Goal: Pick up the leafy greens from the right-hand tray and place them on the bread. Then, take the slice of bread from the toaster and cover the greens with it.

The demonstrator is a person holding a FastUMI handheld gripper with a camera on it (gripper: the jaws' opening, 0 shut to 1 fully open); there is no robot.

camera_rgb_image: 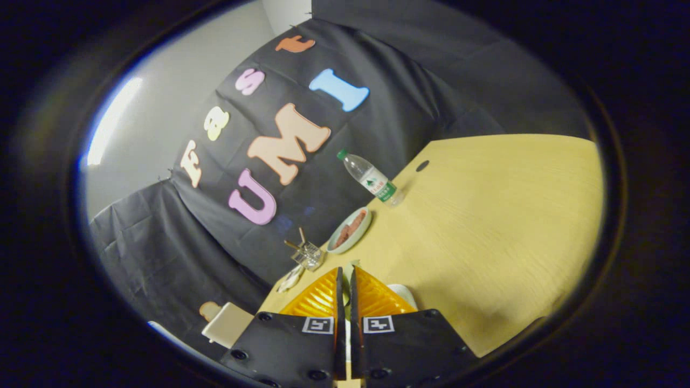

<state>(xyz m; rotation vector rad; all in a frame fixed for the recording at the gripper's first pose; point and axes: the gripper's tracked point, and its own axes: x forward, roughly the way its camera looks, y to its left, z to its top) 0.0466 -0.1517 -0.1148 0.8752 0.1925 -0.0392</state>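
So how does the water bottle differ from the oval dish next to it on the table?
The water bottle is tall, clear plastic with a green cap and label; the oval dish is low, wide and pale-rimmed. The bottle stands upright and capped, while the dish lies open, holding reddish-brown pieces. The bottle sits farther beyond the hand-held gripper, whose fingers are nearly closed. Both rest on the wooden table near the wall.
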